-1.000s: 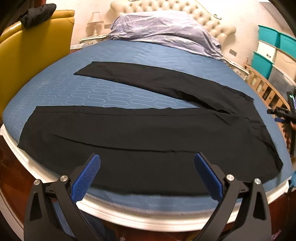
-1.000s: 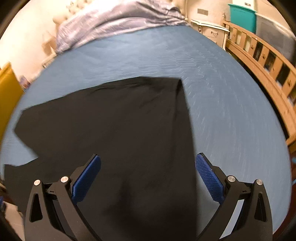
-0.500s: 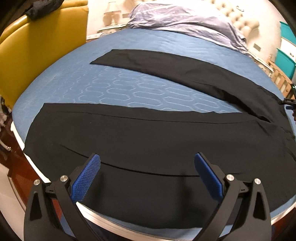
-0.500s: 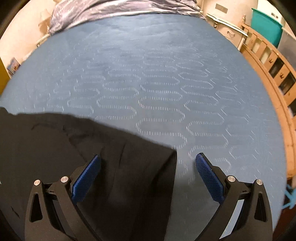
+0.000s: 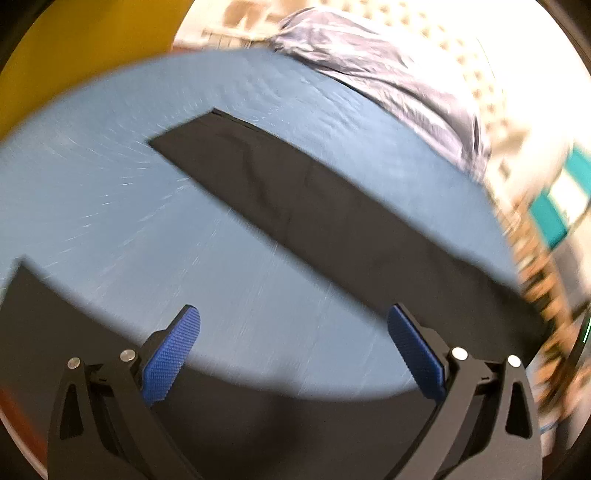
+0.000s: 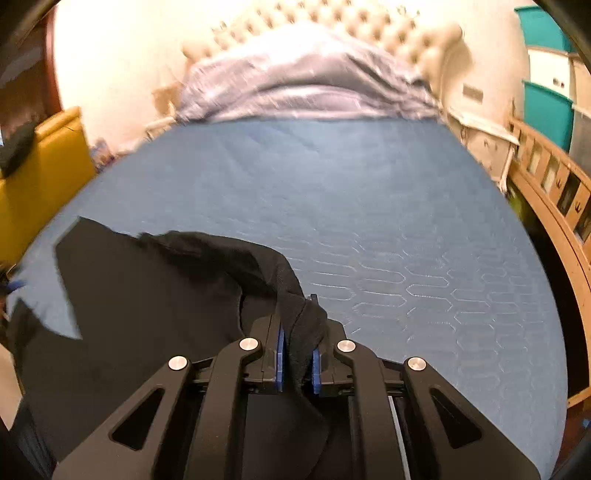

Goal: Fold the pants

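- Left wrist view: the left gripper (image 5: pixel 293 350) hangs over the blue mattress (image 5: pixel 110 192) with its jaws spread wide and nothing between the blue pads (image 5: pixel 171 356).
- The black pants (image 5: pixel 314 206) lie flat on the mattress. One leg runs as a long dark band from upper left to lower right, its hem end at the upper left. The other leg crosses the bottom of the frame, under and behind the gripper.
- A bare wedge of mattress lies between the two legs, and the gripper's fingertips sit over it.
- A bluish-grey duvet (image 5: pixel 388 74) is bunched at the far end of the bed, and a yellow chair (image 5: pixel 74 48) stands to the left. This view is smeared by motion blur.
- Right wrist view: the right gripper (image 6: pixel 297 356) is clamped on a bunched fold of the pants (image 6: pixel 147 295), with black fabric pinched between its pads (image 6: pixel 279 363).
- From the grip, the cloth rises in a ridge and spreads away to the left across the mattress (image 6: pixel 369 203).
- The mattress to the right of the gripper is bare, with a wooden rail (image 6: pixel 554 206) beside the bed. The duvet (image 6: pixel 306 88) lies against a tufted headboard (image 6: pixel 332 22).
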Tool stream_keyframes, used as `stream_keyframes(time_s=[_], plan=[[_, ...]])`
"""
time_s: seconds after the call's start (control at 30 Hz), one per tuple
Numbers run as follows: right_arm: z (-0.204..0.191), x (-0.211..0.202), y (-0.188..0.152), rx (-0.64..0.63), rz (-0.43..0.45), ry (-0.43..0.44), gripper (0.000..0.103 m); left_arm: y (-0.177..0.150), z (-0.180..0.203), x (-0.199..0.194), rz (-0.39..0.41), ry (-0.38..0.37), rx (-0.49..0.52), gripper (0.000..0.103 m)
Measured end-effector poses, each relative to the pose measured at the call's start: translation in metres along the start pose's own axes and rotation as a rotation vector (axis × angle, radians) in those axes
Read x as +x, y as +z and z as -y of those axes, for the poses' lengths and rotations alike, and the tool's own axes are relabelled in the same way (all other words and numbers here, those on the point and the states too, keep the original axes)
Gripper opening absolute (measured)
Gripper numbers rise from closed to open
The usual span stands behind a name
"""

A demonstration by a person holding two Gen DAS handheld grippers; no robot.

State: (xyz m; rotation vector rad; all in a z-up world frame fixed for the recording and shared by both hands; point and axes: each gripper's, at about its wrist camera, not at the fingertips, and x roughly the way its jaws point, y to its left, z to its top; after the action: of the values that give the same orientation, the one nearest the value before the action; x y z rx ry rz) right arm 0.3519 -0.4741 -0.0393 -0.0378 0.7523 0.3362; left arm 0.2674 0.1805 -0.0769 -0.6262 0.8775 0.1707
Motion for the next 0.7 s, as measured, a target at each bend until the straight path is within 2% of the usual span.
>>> stream_keyframes(time_s=[0.13,0.2,0.37,0.53,0.57,0.63,0.7], plan=[[-0.033,-0.06,-0.029,0.015,0.069,0.061,0.011,0.078,-0.026,0.047,-0.056,-0.15,-0.205,0.099],[-0.041,-0.082,-0.047,0.038,0.085,0.094,0.011,0.104,-0.041,0.067,-0.08,-0.182,-0.302,0.095],[-0.071,-0.11,-0.098,0.064,0.045,0.132,0.01,0.143,-0.06,0.106,-0.133,-0.302,-0.449,0.095],[-0.089,-0.141,-0.14,0.124,0.036,0.148,0.01,0.156,-0.064,0.133,-0.18,-0.313,-0.493,0.09],[-0.09,-0.147,-0.145,0.138,0.037,0.149,0.01,0.158,-0.064,0.138,-0.189,-0.319,-0.496,0.084],[-0.09,-0.156,-0.157,0.163,0.036,0.145,0.01,0.161,-0.07,0.142,-0.198,-0.3,-0.499,0.064],[-0.088,-0.161,-0.165,0.176,0.032,0.138,0.01,0.158,-0.081,0.142,-0.214,-0.289,-0.494,0.024]])
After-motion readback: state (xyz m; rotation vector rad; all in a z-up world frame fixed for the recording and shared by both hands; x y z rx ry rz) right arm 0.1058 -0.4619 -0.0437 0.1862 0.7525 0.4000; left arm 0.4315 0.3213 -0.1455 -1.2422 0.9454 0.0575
